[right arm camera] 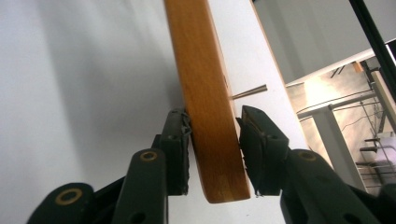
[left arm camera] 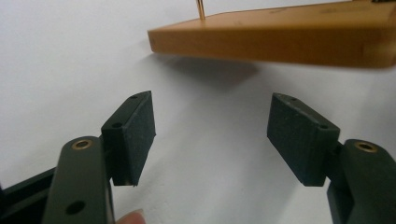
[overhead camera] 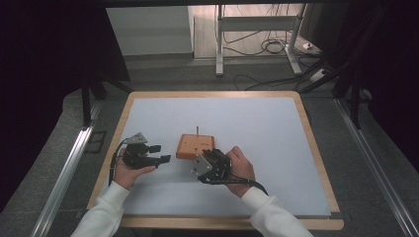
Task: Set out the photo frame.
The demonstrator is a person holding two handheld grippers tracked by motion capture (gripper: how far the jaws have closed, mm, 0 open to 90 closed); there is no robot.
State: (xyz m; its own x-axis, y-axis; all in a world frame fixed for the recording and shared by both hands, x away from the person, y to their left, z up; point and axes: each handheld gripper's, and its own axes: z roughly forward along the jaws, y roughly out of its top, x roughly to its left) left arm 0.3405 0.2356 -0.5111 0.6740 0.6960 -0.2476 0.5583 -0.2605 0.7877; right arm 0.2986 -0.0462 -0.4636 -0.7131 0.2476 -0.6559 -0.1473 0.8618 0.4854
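Right gripper (right arm camera: 212, 140): low centre of its own view, jaws closed onto the near edge of the wooden block (right arm camera: 205, 93), one pad on each face.
Left gripper (left arm camera: 212, 135): jaws spread wide, nothing between them; in the high view it sits lower left of centre.
Wooden block: mid-frame on the white table (overhead camera: 267, 128) in the high view, lifted slightly, shadow beneath.
Metal pin (overhead camera: 197, 130): upright from the block's far edge.

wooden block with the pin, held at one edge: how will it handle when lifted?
Probably stiff: the wooden block looks like a solid slab. Its smooth finish might slip, since the right tool clamps only the near edge. The thin pin looks bendable. The left tool is open, clear of it.
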